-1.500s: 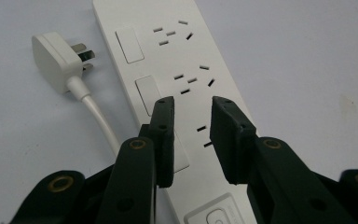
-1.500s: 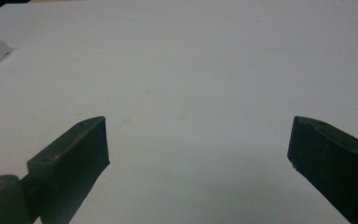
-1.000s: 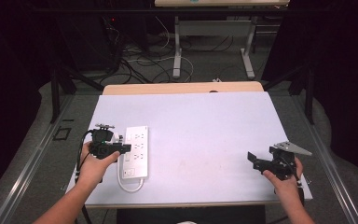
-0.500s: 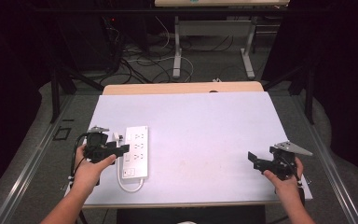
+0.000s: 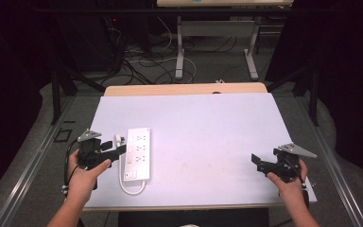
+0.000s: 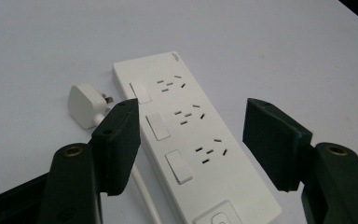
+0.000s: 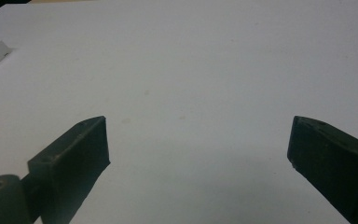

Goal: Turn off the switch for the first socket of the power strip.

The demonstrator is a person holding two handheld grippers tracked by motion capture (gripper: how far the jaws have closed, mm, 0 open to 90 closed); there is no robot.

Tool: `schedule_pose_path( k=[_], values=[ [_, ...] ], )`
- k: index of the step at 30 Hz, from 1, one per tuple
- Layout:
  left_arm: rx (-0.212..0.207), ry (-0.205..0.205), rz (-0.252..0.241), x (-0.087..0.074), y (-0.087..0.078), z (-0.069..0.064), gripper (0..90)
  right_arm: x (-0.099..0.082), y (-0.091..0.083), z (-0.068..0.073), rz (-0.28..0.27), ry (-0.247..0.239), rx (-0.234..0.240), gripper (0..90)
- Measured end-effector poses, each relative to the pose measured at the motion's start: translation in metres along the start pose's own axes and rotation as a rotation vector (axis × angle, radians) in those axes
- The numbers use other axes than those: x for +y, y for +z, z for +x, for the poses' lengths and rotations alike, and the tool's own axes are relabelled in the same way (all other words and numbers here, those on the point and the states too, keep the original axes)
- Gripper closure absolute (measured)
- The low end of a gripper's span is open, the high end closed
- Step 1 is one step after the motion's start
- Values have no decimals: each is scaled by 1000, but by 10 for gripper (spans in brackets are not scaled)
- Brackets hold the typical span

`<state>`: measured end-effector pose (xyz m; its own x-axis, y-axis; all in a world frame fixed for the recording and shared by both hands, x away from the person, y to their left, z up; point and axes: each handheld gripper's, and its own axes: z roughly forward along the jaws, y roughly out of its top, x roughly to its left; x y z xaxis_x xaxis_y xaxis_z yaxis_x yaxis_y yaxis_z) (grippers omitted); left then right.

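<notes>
The white bench (image 5: 208,137) takes up the middle of the high view. Left of its centre lies the white power strip (image 5: 137,153), its cable looping to a white plug (image 6: 85,105) just beside it. At lower left the left gripper (image 5: 116,149) hovers beside the strip, its fingers (image 6: 121,140) having just been opening, nothing between them. At lower right the right gripper (image 5: 261,163) holds its fingers (image 7: 81,149) wide over bare bench.
</notes>
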<state>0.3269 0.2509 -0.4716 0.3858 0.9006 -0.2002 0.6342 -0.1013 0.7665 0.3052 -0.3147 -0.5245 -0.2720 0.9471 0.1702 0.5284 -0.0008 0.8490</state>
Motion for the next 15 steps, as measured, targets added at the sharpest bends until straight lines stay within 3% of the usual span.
schedule_pose_path(
  k=[4, 7, 11, 15],
  values=[
    [14, -27, -24, -5, -3, 5, 340, 0, 0, 0, -1, -3, 0, 47],
    [23, -35, -38, -9, -3, 8, 278, 0, 0, 0, 1, 0, -1, 47],
    [-1, -50, -60, -14, -4, 11, 152, 0, 0, 0, 0, -1, -1, 48],
    [-6, -12, -51, -19, -5, 12, 71, 0, 0, 0, 1, 0, -1, 48]
  ],
)
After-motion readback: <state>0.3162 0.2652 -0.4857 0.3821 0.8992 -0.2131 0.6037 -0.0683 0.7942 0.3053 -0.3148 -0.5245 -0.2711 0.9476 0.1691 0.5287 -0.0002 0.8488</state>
